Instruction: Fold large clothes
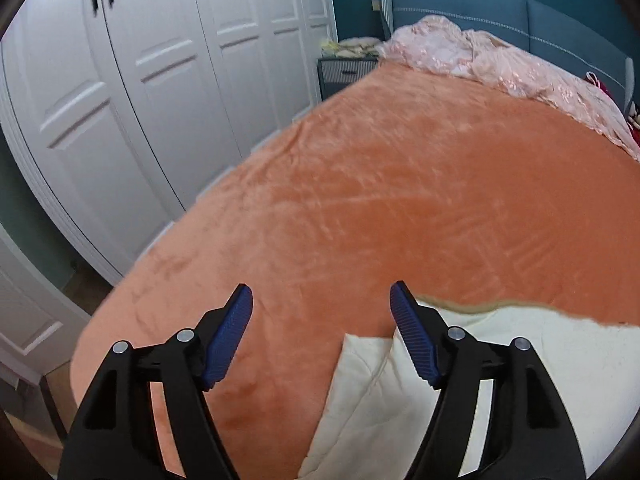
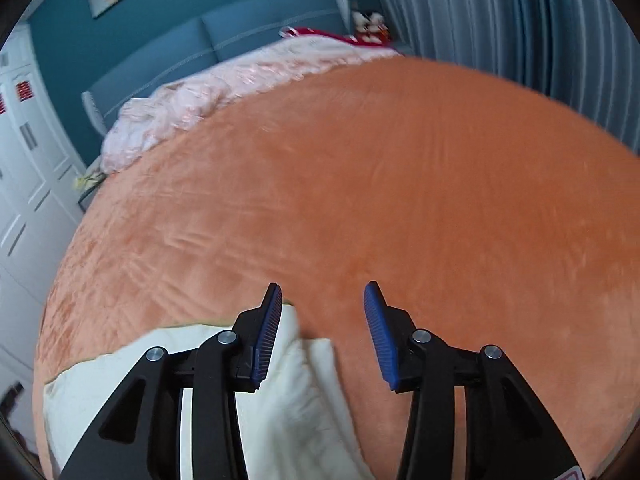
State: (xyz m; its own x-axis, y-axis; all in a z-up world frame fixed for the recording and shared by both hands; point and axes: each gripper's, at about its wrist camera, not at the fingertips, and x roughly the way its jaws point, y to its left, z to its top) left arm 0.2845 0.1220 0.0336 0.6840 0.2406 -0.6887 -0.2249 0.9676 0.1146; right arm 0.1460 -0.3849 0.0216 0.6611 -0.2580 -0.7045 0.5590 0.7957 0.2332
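A cream-white garment (image 1: pixel 512 360) lies folded on the orange bed cover (image 1: pixel 380 200), near the bed's front edge. In the left wrist view it sits low and to the right, partly behind the right finger. My left gripper (image 1: pixel 322 300) hangs above the cover with its blue pads wide apart and only bare cover between them. In the right wrist view the same cream garment (image 2: pixel 288 392) lies low and left, under the left finger. My right gripper (image 2: pixel 323 298) is open too, with nothing clamped between its pads.
A crumpled pink quilt (image 1: pixel 500 60) lies along the blue headboard (image 1: pixel 460 4). White wardrobe doors (image 1: pixel 140 80) and a small nightstand (image 1: pixel 344 72) stand left of the bed. Grey curtains (image 2: pixel 500 20) hang to the right. Red items and a plush toy (image 2: pixel 370 26) rest by the headboard.
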